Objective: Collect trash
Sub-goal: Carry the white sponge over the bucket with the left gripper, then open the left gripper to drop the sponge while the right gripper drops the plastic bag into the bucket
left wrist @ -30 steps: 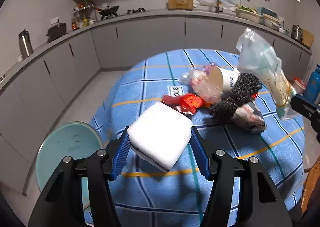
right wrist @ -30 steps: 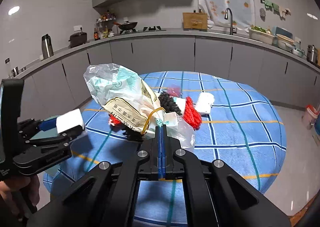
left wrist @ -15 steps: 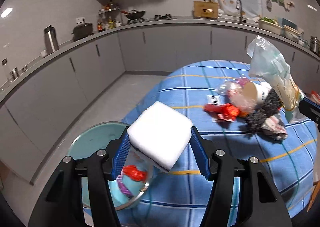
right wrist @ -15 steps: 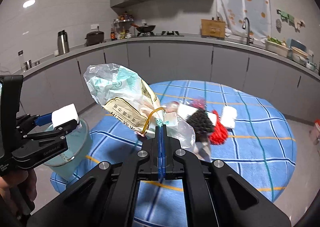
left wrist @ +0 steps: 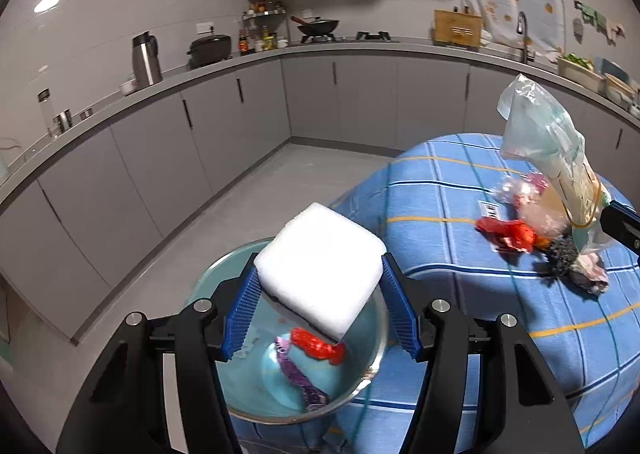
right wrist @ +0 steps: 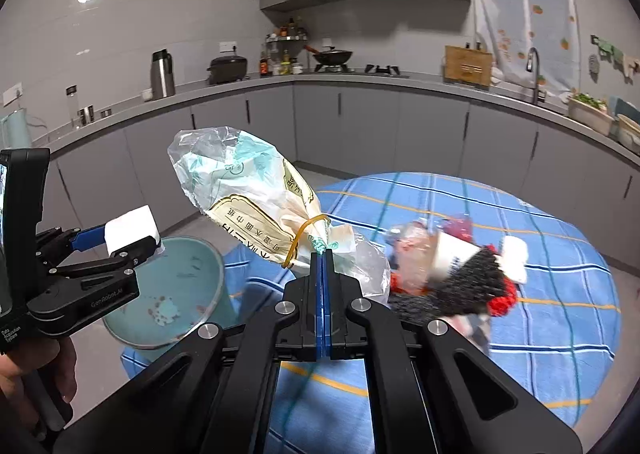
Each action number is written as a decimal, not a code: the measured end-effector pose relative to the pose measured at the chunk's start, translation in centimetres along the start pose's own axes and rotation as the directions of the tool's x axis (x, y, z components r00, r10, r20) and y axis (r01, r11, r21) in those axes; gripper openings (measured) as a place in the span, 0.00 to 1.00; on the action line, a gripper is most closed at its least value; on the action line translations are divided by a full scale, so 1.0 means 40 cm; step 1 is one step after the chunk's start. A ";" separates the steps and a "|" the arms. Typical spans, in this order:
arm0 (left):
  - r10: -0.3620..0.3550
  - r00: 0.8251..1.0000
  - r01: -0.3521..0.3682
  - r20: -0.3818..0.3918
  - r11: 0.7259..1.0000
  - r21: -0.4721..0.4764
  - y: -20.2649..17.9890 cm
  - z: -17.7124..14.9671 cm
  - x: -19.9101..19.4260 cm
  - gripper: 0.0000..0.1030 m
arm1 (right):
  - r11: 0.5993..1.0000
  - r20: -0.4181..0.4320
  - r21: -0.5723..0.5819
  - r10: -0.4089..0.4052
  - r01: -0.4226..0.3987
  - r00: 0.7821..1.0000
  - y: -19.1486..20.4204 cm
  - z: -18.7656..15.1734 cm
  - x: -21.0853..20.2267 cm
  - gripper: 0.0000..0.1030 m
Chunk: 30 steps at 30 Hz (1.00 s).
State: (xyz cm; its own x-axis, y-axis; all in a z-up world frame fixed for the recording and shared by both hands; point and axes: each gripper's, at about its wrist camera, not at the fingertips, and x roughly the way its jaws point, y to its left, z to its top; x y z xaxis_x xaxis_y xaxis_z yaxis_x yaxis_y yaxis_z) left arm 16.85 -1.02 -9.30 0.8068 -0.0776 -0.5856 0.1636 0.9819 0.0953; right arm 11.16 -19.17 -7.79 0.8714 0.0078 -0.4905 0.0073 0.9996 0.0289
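Left gripper (left wrist: 320, 286) clamps white foam block (left wrist: 320, 268), held directly above the open teal bin (left wrist: 208, 286) beside the table (left wrist: 460, 222); drop is straight down. Right gripper (right wrist: 323, 254), fully closed, pinches tied plastic bag (right wrist: 244, 194), which angles up-left toward the bin but remains over the table edge. Left hand nearer.

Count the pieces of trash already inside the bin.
2: a red wrapper and a purple wrapper, both on the bottom of the teal bin. The white foam block held above may hide more.
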 end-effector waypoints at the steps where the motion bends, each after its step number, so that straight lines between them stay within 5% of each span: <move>1: 0.006 1.000 -0.006 -0.002 1.000 -0.005 0.010 -0.001 0.002 0.57 | 1.000 -0.001 -0.003 0.008 -0.008 1.000 0.009 0.003 0.006 0.01; 30: 0.092 0.992 -0.102 -0.086 0.987 -0.121 0.196 -0.042 0.086 0.58 | 0.971 -0.108 -0.125 0.191 -0.204 0.976 0.273 0.048 0.202 0.02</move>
State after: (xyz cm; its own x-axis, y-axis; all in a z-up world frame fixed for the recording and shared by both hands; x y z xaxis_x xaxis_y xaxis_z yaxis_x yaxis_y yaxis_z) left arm 19.95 6.70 -11.90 0.7668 0.0283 -0.6413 0.0104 0.9983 0.0565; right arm 19.23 -8.27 -9.75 0.7986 0.2012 -0.5673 -0.2315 0.9727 0.0192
